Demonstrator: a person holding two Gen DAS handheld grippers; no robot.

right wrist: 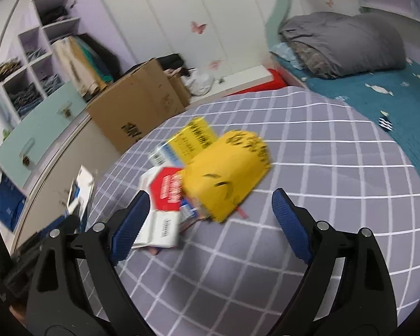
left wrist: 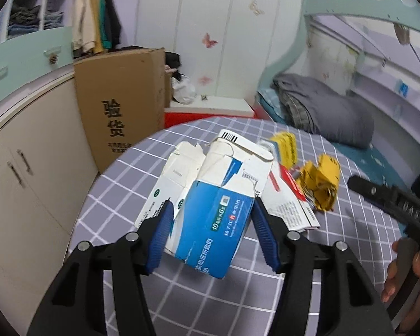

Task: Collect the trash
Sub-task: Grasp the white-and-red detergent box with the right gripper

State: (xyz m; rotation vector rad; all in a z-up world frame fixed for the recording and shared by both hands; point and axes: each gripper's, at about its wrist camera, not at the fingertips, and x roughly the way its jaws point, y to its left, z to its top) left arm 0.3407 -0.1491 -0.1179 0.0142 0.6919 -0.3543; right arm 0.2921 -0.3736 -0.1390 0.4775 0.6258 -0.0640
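A torn blue-and-white carton point(left wrist: 210, 240) is tilted just above the grey checked tablecloth point(left wrist: 120, 196), and my left gripper point(left wrist: 212, 202) is shut on it, blue pads pressing its two sides. The carton's edge point(right wrist: 79, 193) shows at the left of the right wrist view. My right gripper point(right wrist: 210, 193) is open over the table. Just ahead of its fingers lie a crumpled yellow wrapper point(right wrist: 226, 173), a flattened red-and-white box point(right wrist: 165, 193) and a yellow-and-blue packet point(right wrist: 193, 140). The same wrapper point(left wrist: 322, 184) lies right of the carton.
A tall cardboard box point(left wrist: 120, 103) and a cream cabinet point(left wrist: 28, 182) stand left of the table. A bed with a grey duvet point(left wrist: 330, 112) lies behind on the right. A person's hand point(left wrist: 400, 280) holds the right gripper's black body point(left wrist: 378, 196).
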